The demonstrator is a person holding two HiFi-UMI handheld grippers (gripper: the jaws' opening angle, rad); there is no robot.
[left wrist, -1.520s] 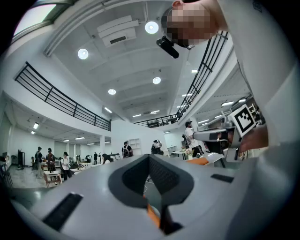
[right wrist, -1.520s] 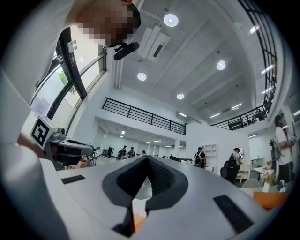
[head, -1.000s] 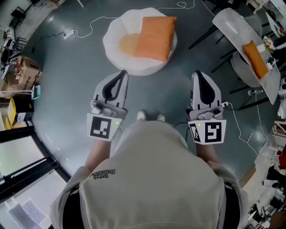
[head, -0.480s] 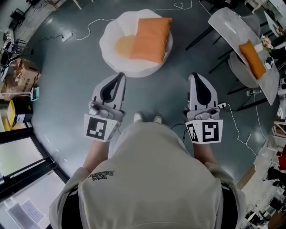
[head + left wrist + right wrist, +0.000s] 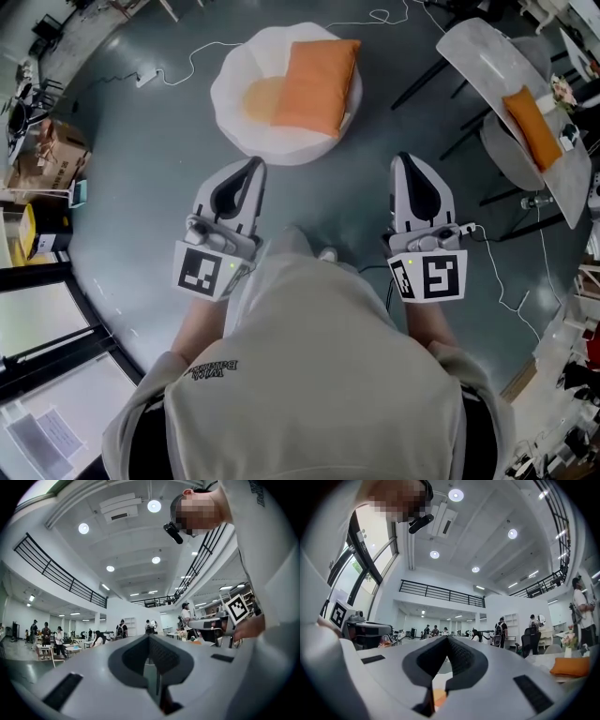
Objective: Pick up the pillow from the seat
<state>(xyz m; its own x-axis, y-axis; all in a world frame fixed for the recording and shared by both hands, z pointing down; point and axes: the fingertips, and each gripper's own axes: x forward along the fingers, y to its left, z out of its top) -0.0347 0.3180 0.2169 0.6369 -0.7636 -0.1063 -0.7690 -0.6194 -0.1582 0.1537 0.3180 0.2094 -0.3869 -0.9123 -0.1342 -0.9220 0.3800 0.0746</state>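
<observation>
**Nothing picked up yet**

Head view: the orange pillow lies on the white seat, well apart from the left gripper and right gripper.
Left gripper view: jaws closed together, empty.
Right gripper view: jaws closed together, empty.

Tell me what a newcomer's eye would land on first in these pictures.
The orange pillow stands out first, lying on the round white seat at the top centre of the head view. Nearer the person, the left claw and right claw point toward it, both shut and empty, well short of the seat. A second orange pillow lies on a pale chair at the right.
</observation>
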